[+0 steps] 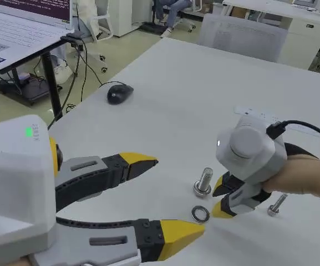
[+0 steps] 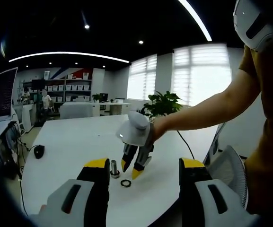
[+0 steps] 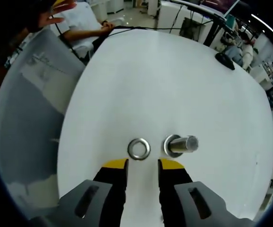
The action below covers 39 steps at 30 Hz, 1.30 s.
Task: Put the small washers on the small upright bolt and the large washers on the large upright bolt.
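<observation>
In the head view the right gripper point(image 1: 217, 201) comes in from the right of the frame, held by a hand point(image 1: 306, 174). Its yellow-tipped jaws are a little apart with nothing between them, pointing down at the white table point(image 1: 204, 83). A loose washer point(image 1: 200, 213) lies flat on the table just left of those tips, not touching them. The large bolt point(image 1: 203, 182) stands upright just above the washer in the frame. The small bolt point(image 1: 277, 204) sits at lower right, beside the hand. In the right gripper view the washer point(image 3: 139, 148) lies just ahead of the gap in the jaws, with the large bolt point(image 3: 180, 144) to its right. The left gripper point(image 1: 180, 195) fills the lower left of the head view, spread wide and empty, clear of the parts. A black mouse point(image 1: 119, 92) rests at upper left.
</observation>
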Available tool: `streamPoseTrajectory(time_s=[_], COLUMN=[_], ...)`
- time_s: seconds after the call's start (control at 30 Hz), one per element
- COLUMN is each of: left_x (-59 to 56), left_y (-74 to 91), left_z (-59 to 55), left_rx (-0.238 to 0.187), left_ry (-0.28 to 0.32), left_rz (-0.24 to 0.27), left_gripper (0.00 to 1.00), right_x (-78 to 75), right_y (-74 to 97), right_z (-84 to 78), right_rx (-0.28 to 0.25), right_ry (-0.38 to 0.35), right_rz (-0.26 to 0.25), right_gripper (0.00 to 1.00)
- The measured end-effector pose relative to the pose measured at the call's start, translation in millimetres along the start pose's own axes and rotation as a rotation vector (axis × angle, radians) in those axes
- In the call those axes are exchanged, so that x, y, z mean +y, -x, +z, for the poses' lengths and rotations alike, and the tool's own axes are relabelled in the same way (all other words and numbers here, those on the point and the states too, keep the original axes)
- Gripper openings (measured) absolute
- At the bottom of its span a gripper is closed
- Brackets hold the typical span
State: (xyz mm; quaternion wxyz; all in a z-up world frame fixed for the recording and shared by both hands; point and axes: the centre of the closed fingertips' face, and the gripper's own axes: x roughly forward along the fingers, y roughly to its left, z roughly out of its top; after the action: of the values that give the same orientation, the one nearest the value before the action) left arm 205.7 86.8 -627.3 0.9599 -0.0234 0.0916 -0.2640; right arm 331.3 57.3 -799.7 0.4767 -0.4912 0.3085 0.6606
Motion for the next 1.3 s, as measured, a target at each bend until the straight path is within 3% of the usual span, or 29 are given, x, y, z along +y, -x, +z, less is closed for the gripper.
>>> streamPoseTrajectory(time_s=[0.23,0.73,1.07,1.13,1.3], left_x=[0.7,7.8,11.9,11.8,12.1], left_y=[4.8,3.7,-3.5,-4.6,-5.0], left_z=[-1.2,-1.6,-1.0,-1.2,-0.4], left_rx=[-0.003,-0.002,-0.001,0.000,-0.001], left_ry=[0.004,0.014,0.019,0.018,0.017], left_rz=[0.010,0.023,0.017,0.014,0.013], left_gripper=[0.58,0.58,0.59,0.59,0.58], right_x=[9.2,5.4,3.5,3.1,1.0], right_y=[-11.5,-28.8,-28.2,-28.3,-29.6], right_z=[5.1,4.1,5.1,4.9,4.6], right_rx=[0.003,0.025,0.017,0.021,0.018], right_ry=[0.013,-0.013,0.001,0.004,-0.003], right_rz=[0.025,0.063,0.059,0.057,0.052], right_gripper=[0.28,0.34,0.32,0.25,0.23])
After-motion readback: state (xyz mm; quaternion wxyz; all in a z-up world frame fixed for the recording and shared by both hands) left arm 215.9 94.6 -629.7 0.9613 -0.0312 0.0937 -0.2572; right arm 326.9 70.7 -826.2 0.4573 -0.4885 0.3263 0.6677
